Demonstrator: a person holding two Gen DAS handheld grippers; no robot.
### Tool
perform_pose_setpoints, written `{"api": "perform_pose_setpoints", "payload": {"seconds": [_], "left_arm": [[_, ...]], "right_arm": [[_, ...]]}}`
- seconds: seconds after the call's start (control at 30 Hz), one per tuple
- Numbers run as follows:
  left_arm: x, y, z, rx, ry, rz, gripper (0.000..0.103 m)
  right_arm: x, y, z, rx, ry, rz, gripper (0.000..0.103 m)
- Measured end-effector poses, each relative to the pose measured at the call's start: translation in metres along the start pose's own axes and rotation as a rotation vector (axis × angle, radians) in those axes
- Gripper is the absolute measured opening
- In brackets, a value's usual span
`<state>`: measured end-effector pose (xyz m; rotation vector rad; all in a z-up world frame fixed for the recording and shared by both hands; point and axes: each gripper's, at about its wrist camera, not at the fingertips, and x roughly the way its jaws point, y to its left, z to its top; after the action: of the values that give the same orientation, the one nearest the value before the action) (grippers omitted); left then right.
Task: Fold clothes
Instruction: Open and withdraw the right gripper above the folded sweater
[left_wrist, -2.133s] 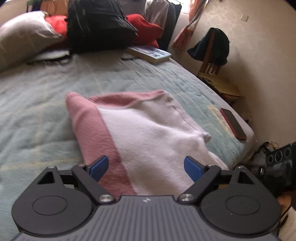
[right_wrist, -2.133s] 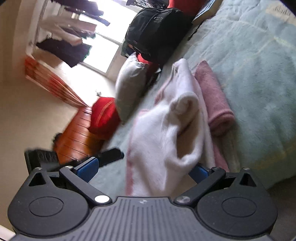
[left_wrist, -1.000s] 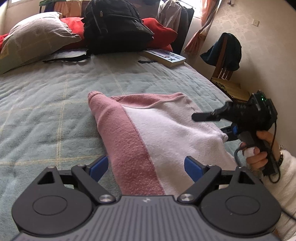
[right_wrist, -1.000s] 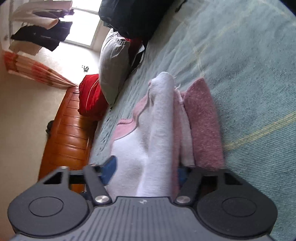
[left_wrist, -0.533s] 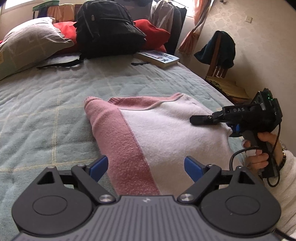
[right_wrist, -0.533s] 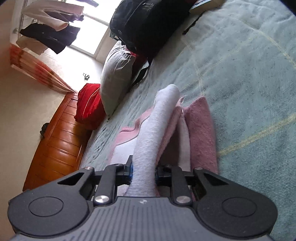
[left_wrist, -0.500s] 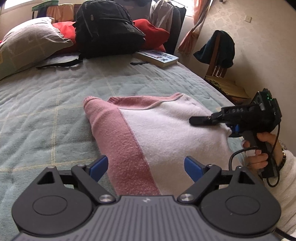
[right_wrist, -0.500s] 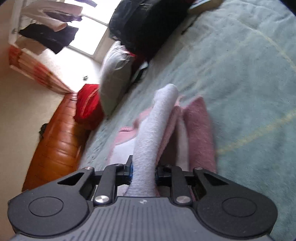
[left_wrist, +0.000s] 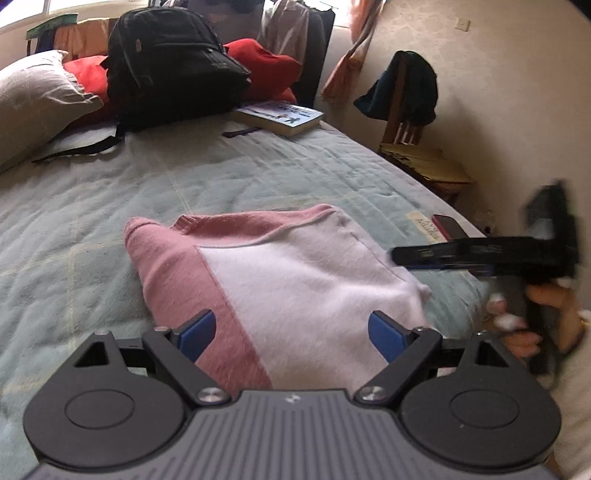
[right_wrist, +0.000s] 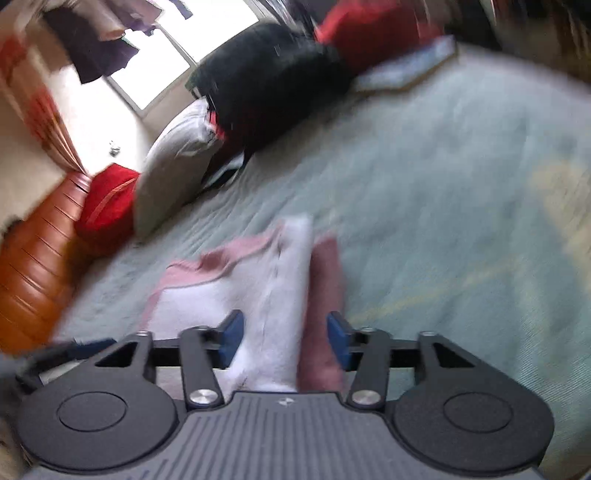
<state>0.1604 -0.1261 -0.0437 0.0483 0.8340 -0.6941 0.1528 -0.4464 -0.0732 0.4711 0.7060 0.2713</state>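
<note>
Pink-and-white garment (left_wrist: 295, 280) lies on bed (left_wrist: 92, 206), folded into compact layered rectangle, edges a little uneven. Left claw (left_wrist: 291, 328) wide, empty, hovering over near edge. Right claw (right_wrist: 284, 339) parted, gripping nothing. Fold looks mostly done; perhaps tidying left.

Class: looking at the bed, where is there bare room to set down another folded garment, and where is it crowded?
Bare quilt lies left of the pink-and-white garment, and between it and the backpack. The head end is crowded: pillow, backpack, book. The right edge holds a phone.
</note>
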Motion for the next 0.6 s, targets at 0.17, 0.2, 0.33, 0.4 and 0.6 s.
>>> {"api": "perform_pose_setpoints", "payload": {"seconds": [0.17, 0.2, 0.33, 0.4, 0.6], "left_arm": [[0.021, 0.001, 0.001, 0.001, 0.036, -0.004, 0.092], [0.016, 0.001, 0.002, -0.002, 0.029, -0.017, 0.092], [-0.004, 0.014, 0.010, -0.057, -0.003, -0.045, 0.092], [-0.011, 0.020, 0.017, -0.084, -0.028, -0.075, 0.092], [0.031, 0.025, 0.028, -0.086, -0.002, -0.122, 0.092]], "right_arm": [[-0.016, 0.045, -0.004, -0.201, -0.057, 0.042, 0.071], [-0.011, 0.047, -0.008, -0.225, -0.044, 0.038, 0.071], [0.008, 0.056, -0.023, -0.324, 0.010, 0.022, 0.062], [0.018, 0.059, -0.032, -0.382, 0.034, 0.003, 0.058], [0.019, 0.064, -0.067, -0.553, 0.003, -0.098, 0.056]]}}
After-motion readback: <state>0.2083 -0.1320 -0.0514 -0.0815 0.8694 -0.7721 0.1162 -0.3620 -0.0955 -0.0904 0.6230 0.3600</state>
